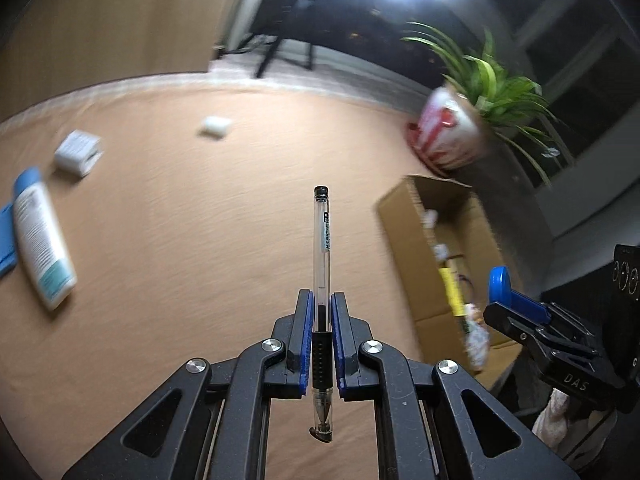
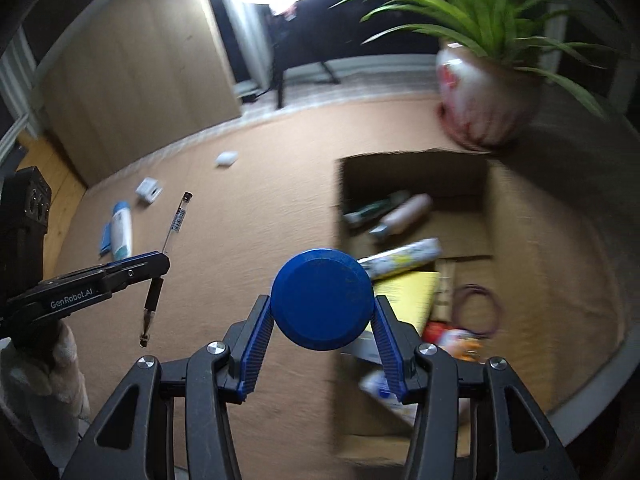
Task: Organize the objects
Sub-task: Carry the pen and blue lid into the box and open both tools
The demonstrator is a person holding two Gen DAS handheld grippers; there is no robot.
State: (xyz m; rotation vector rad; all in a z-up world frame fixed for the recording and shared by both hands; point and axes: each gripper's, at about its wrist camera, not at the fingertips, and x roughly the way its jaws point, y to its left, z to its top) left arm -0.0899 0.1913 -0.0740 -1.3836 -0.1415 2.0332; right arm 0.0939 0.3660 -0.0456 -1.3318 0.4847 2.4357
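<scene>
The clear pen [image 1: 322, 304] is sitting clamped between the left gripper's [image 1: 321, 336] fingers, lifted off the bench [image 1: 192, 208], cap end pointing far. The right gripper's [image 2: 323, 320] fingers are gripping a round blue lid [image 2: 322, 299] by its edges, just left of the open cardboard box [image 2: 496, 216] (already holding tubes and packets). Far left on the bench are lying a white bottle [image 1: 42, 240], a small white box [image 1: 78, 153] and a white case [image 1: 216, 126]; a potted plant [image 2: 480, 92] is standing beyond the box

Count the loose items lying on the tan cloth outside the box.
4: a white bottle lying on a blue flat item at far left, a small white box behind them, a white case farthest back. Others may be hidden.
</scene>
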